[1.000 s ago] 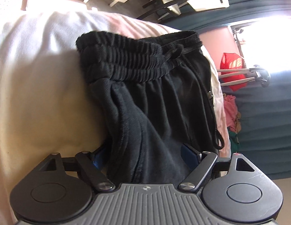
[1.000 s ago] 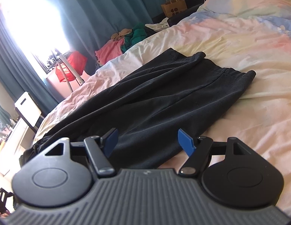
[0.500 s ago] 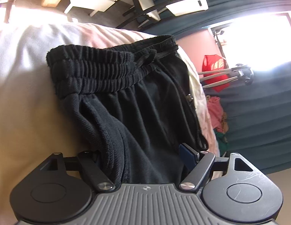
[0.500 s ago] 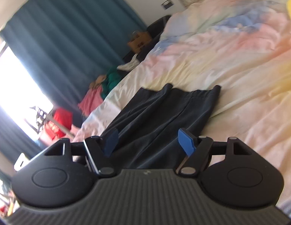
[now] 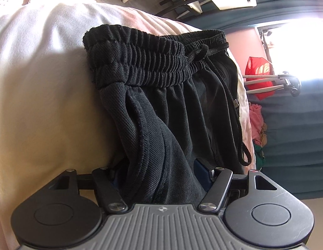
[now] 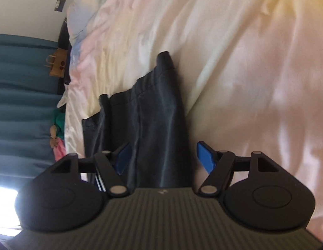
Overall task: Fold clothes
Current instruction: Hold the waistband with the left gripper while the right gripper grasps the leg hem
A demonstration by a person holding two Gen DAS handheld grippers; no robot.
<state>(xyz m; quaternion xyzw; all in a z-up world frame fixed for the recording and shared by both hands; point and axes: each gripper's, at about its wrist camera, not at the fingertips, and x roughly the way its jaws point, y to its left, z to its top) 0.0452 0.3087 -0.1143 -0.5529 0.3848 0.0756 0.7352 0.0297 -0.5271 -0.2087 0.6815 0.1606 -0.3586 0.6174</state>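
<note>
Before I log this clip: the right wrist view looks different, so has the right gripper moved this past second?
Yes. The right gripper has rolled sideways: the curtain now lies on its side.

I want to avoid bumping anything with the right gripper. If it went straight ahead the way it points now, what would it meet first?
Most likely the black trousers: the cloth runs between the open fingers of the right gripper and on ahead. Past their hem lies the pastel bedsheet. Depth is hard to judge.
</note>
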